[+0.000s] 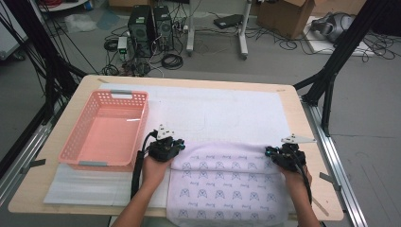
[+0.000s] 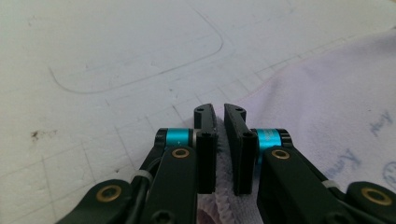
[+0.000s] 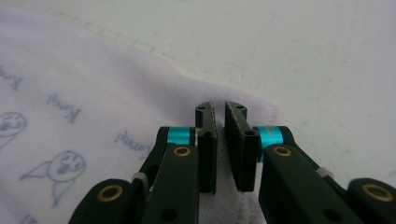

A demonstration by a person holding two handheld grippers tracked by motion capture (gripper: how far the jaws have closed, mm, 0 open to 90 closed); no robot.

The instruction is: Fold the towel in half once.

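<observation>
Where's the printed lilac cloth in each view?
High view: printed lilac cloth lies bottom centre, between the left gripper and right gripper.
Left gripper view: right side and between the fingers.
Right gripper view: left half and between the fingers.
Shared landmark: white mat under it.

A pink plastic basket (image 1: 105,130) with a perforated wall sits at the left centre of the high view, empty, resting on the white foam mat (image 1: 227,111) that covers most of the wooden table (image 1: 90,82). A faint rounded outline (image 2: 140,77) is drawn on the mat. On the grey floor beyond the table, at the upper centre, two black computer towers (image 1: 150,29) stand side by side amid tangled cables (image 1: 171,60). A cardboard box (image 1: 283,15) stands at the upper right, and black frame struts (image 1: 338,56) slant down at the right edge.
</observation>
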